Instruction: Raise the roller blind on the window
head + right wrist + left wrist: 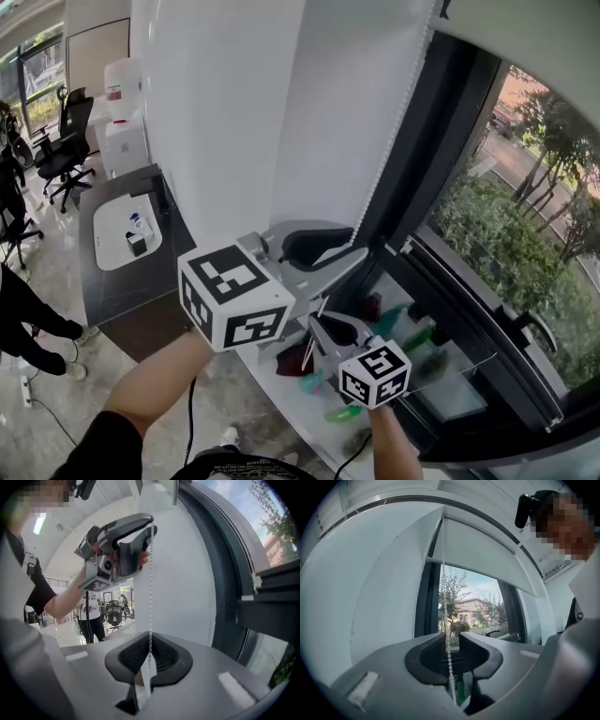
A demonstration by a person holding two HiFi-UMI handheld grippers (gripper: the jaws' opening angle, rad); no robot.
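**Head view.** The roller blind (234, 112) hangs white over the upper left half of the frame. The window (511, 234) lies towards 3 o'clock. The bead chain (394, 141) runs along the blind's right edge, from 1 o'clock down to the frame centre. There it meets the left gripper (349, 251). The right gripper (321, 328) sits just below, at 6 o'clock of the left one.

**Left gripper view.** The blind is partly raised, with its bottom bar crossing above the open glass. The chain drops from 12 o'clock and passes between the jaws. The jaws stand apart and the pads do not press the chain.

**Right gripper view.** The jaws are closed narrow on the chain, which enters them from 12 o'clock. The left gripper stands higher on the same chain, at 11 o'clock.

**Handling.**
- The chain is judged light, limp and thin, and it carries load in tension only.
- The beads should key into the pads and resist slipping.
- Take hold on a straight stretch of the chain, with the pads square across the beads.
- Pull along the chain's own line. A sideways jerk could snap a link or derail the chain at the roller.
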